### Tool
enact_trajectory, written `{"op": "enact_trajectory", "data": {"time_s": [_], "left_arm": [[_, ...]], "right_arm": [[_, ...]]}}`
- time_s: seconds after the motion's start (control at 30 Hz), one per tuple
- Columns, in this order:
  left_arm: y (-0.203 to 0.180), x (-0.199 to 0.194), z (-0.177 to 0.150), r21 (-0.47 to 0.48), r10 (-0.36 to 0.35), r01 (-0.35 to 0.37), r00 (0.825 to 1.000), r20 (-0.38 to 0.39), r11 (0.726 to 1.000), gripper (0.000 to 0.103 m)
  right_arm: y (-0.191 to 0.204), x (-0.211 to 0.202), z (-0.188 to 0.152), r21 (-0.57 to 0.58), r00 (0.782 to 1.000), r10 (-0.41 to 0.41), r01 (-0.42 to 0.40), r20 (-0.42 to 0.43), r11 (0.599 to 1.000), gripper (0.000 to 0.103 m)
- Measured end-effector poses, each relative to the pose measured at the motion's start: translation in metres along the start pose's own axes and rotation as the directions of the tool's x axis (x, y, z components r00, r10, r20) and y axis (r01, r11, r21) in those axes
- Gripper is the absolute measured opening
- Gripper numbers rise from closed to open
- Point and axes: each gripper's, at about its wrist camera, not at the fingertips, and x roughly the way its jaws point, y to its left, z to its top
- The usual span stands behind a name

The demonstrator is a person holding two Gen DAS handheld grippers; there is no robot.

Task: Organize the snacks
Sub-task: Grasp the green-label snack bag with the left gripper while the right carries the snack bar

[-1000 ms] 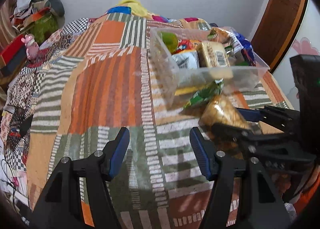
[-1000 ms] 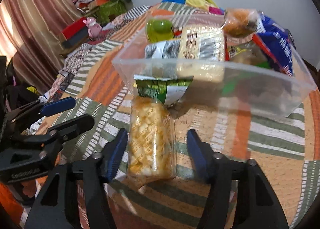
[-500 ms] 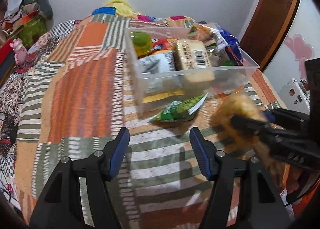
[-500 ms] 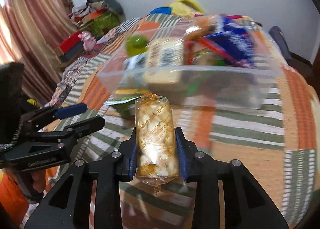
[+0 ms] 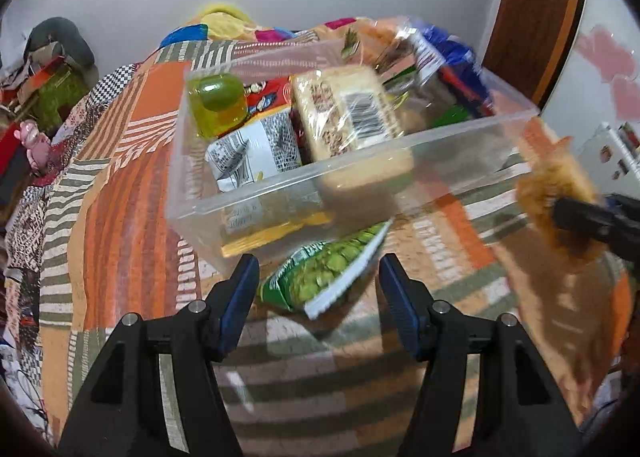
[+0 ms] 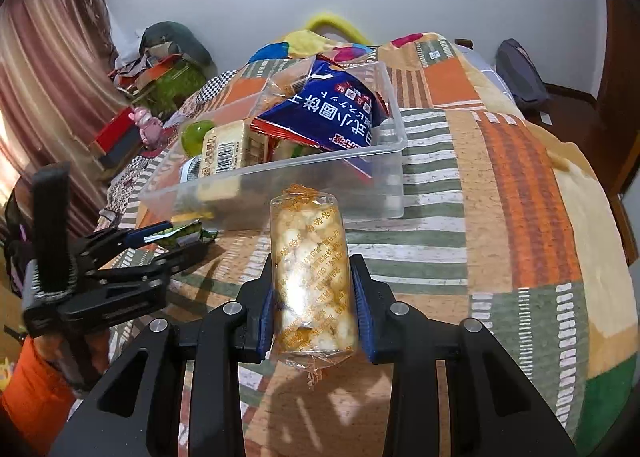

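Observation:
A clear plastic bin [image 5: 280,193] [image 6: 372,193] holds several snacks on the patchwork bedspread. My right gripper [image 6: 314,297] is shut on a clear pack of yellow puffed snacks [image 6: 312,277] and holds it up in front of the bin; the pack also shows in the left wrist view [image 5: 556,197]. My left gripper [image 5: 316,289] is open, its fingers on either side of a green pea snack bag [image 5: 324,277] that lies on the bed against the bin's front wall. The green bag shows in the right wrist view [image 6: 180,235] between the left gripper's fingertips [image 6: 160,227].
In the bin are a green jelly cup [image 5: 218,103], a tan cracker block [image 5: 344,113], a white packet [image 5: 252,153] and a blue bag [image 6: 328,117]. A wooden door [image 5: 536,17] stands at right. Clutter and a pink toy [image 6: 146,125] lie at left.
The right gripper closed on the puffed snack pack and lifted it off the bed. The left gripper moved forward and right until the green bag lay between its open fingers.

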Motion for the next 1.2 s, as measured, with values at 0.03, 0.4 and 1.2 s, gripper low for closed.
{"op": "enact_trajectory", "data": {"time_s": [0.03, 0.4, 1.2], "left_arm": [[0.000, 0.003, 0.000, 0.000, 0.003, -0.003, 1.000, -0.001, 1.000, 0.050], [0.001, -0.031, -0.005, 0.006, -0.068, 0.068, 0.995, 0.074, 0.998, 0.025], [0.037, -0.085, 0.052, -0.101, -0.078, 0.102, 0.971, 0.225, 0.990, 0.025]], "right_arm": [[0.000, 0.000, 0.000, -0.002, 1.000, 0.002, -0.002, -0.001, 1.000, 0.031], [0.001, -0.001, 0.004, -0.009, 1.000, 0.023, -0.023, 0.009, 1.000, 0.031], [0.047, 0.002, 0.073, -0.112, 0.987, 0.014, 0.004, 0.160, 0.994, 0.031]]}}
